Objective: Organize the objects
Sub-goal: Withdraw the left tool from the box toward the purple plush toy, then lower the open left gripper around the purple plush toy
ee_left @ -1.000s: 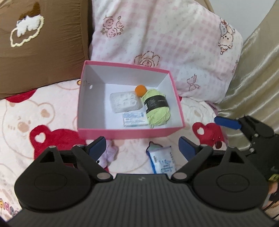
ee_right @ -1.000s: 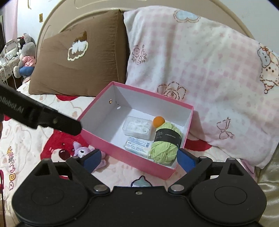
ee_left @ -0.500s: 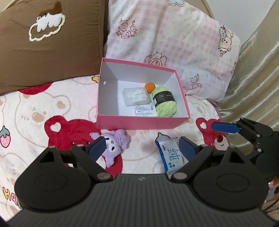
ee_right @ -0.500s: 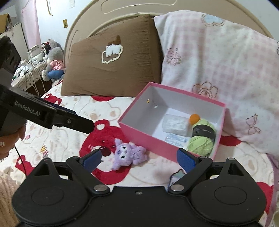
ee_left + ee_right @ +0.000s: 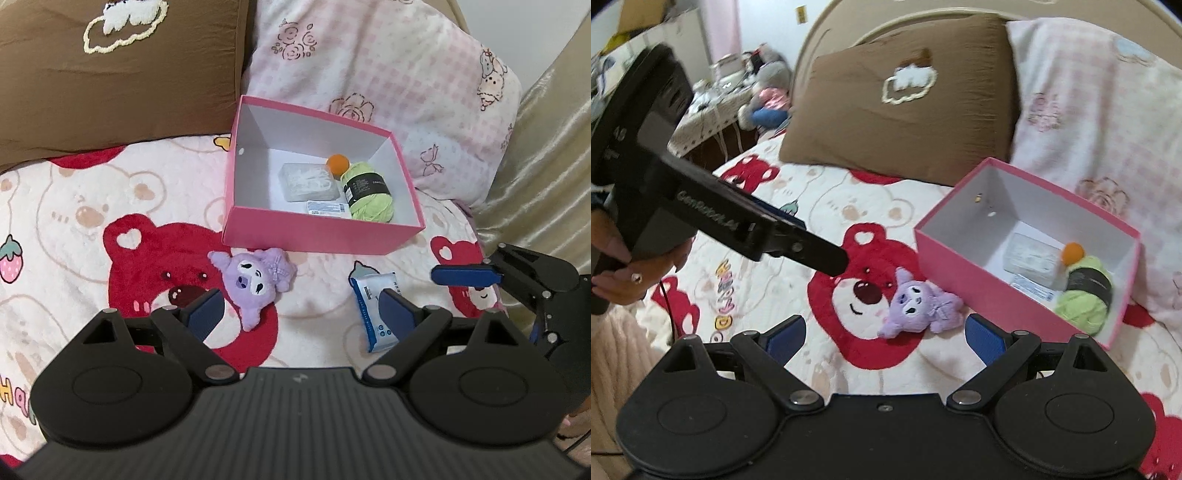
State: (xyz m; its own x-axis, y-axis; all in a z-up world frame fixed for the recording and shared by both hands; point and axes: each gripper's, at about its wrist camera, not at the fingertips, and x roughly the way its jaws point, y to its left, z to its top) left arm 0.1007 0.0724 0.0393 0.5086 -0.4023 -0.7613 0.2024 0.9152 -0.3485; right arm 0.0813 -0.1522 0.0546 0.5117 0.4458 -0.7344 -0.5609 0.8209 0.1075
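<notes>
Two items left outside pink box [image 5: 321,236]: purple plush [image 5: 255,282] just in front, wipes pack [image 5: 373,310] near. Both grippers, L [image 5: 301,310] & R [image 5: 884,334], wide, empty. Step: approach for pick. Next: centre jaws over plush, lower, close.

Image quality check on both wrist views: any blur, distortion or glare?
Left wrist view: sharp, even soft light, no glare; fisheye bends the edges, pink box and purple plush crisp. Right wrist view: motion smear toward the right, pink checked pillow and green yarn soft; plush near centre clearer.
</notes>
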